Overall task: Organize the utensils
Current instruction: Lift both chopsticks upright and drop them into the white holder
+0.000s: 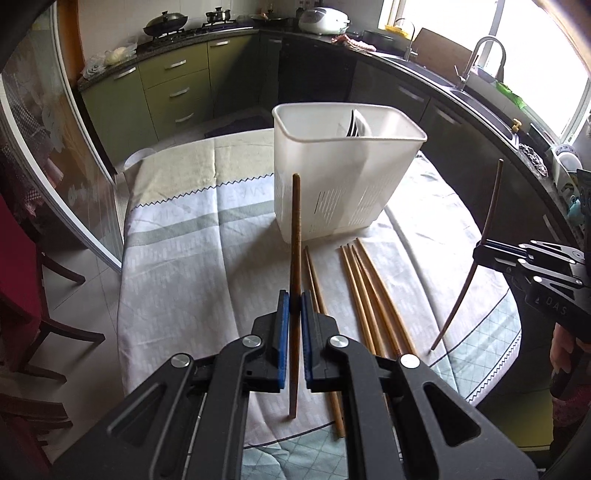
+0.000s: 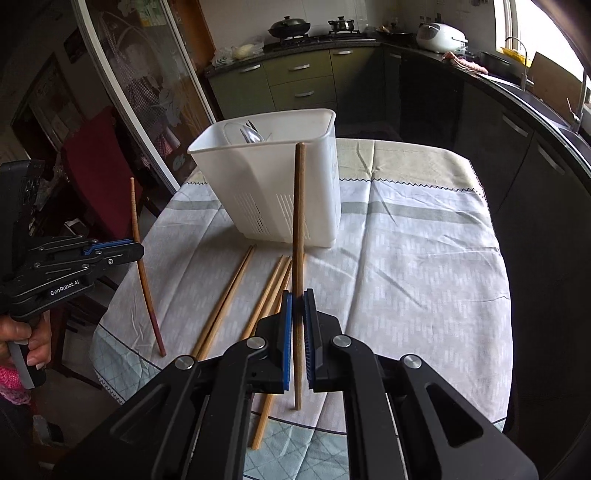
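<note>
My left gripper [image 1: 294,301] is shut on a dark brown chopstick [image 1: 296,236], held upright above the table. My right gripper [image 2: 298,300] is shut on another dark brown chopstick [image 2: 299,221], also upright. Each gripper shows in the other view: the right one [image 1: 484,254] with its chopstick [image 1: 493,206], the left one [image 2: 136,249] with its chopstick [image 2: 135,210]. A white plastic utensil holder [image 1: 343,184] stands on the table beyond both grippers and holds some metal cutlery [image 1: 357,123]; it also shows in the right wrist view [image 2: 273,177]. Several light wooden chopsticks [image 1: 369,291] lie on the cloth in front of it [image 2: 229,295].
The table is covered with a pale patterned cloth [image 1: 192,236]. A dark wooden chair with a red cushion [image 1: 22,266] stands to the left. Kitchen counters with a sink and tap [image 1: 476,66], cabinets [image 1: 177,92] and a stove with pots [image 1: 166,24] surround the table.
</note>
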Demonstrator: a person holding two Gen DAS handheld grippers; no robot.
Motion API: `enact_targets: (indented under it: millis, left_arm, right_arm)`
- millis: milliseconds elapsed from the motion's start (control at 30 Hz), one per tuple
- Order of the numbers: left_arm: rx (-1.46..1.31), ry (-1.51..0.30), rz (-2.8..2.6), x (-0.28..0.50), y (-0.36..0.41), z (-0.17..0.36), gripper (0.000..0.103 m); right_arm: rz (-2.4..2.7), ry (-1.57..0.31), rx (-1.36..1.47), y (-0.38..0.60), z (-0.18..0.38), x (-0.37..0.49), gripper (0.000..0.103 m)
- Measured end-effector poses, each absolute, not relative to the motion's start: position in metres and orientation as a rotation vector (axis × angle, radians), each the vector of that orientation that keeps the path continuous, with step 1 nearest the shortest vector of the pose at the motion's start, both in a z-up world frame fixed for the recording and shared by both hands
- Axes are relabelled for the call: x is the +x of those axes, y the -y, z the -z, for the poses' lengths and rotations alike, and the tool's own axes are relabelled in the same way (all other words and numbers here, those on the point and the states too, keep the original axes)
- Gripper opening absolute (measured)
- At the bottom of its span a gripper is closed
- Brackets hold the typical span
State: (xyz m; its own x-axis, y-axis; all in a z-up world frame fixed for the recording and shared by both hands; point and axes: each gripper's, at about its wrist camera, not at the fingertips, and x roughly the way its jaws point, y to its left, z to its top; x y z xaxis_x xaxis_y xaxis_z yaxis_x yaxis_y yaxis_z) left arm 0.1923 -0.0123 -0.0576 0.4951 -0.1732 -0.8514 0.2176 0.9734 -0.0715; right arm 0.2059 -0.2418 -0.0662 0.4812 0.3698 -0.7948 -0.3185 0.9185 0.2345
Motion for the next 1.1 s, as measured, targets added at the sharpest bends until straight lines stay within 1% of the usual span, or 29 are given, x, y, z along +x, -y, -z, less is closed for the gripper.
enact_targets:
  millis: [233,500,833,1100]
  left_arm:
    - [0.057,-0.983,0.258,0.181,0.023,0.040,0.007]
    - [0.043,-0.934,0.278,0.186,0.028,0.015,0.007]
    - [0.014,-0.812,0.292,0.206,0.033,-0.061,0.007]
    - [0.002,-0.650,0.264,0.227,0.036,-0.129,0.007]
  right_arm:
    - [-0.432,-0.941,0.069,0.253,0.048,0.196,0.007]
    - [-0.441,-0.886,0.080,0.257,0.025,0.194,0.007]
    - [-0.462,-0.726,0.137,0.261,-0.049,0.216,0.007]
    - [-0.441,-0.533,0.186,0.262,-0.113,0.245,0.007]
